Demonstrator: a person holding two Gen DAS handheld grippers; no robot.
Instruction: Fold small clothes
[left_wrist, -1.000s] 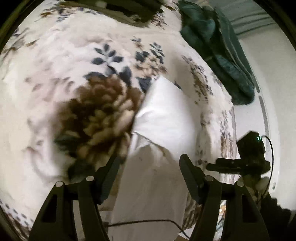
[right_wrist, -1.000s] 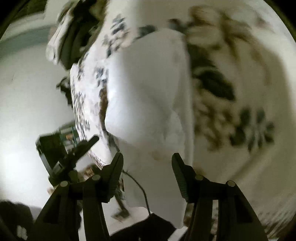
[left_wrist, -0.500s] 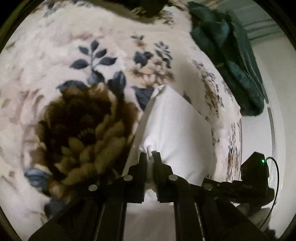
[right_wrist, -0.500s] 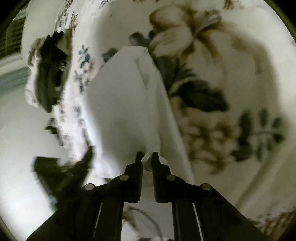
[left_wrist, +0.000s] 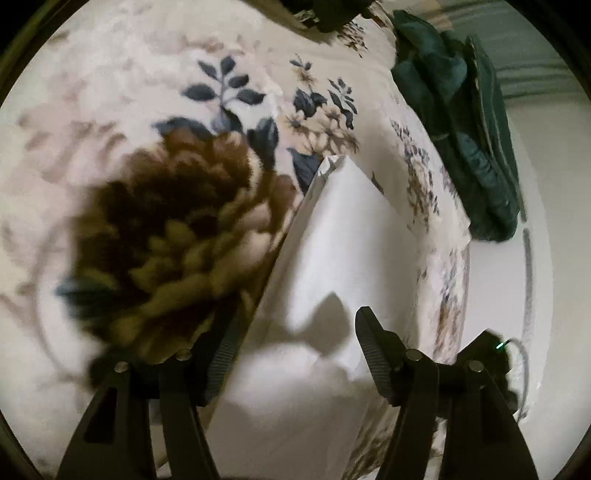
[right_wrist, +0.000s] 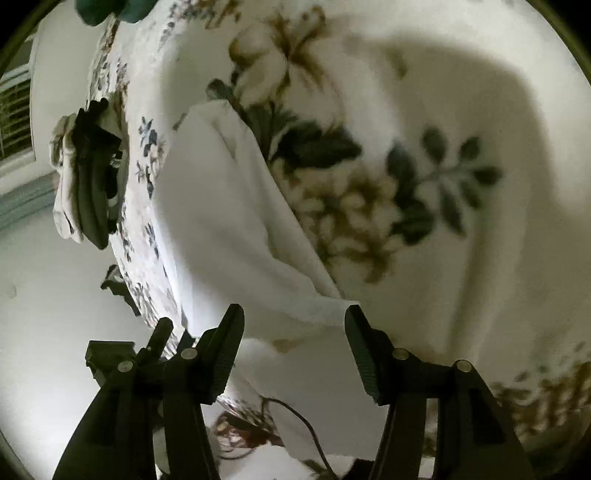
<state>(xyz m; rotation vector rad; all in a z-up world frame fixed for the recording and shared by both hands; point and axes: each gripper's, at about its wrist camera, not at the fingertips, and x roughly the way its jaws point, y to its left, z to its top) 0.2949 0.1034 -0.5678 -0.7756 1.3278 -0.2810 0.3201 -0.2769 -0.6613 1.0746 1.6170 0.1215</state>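
Both wrist cameras look down closely along their fingers at the bed (left_wrist: 147, 92), sharing the white cloth (left_wrist: 351, 236) (right_wrist: 221, 206) from opposite sides.

Floral blanket (left_wrist: 155, 110), pale floor (right_wrist: 44, 302)

Dim light, heavy fisheye vignette, soft motion blur, hard shadows on blanket (right_wrist: 480, 110).

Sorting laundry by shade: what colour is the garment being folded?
Plain white garment, clearest in the left wrist view.
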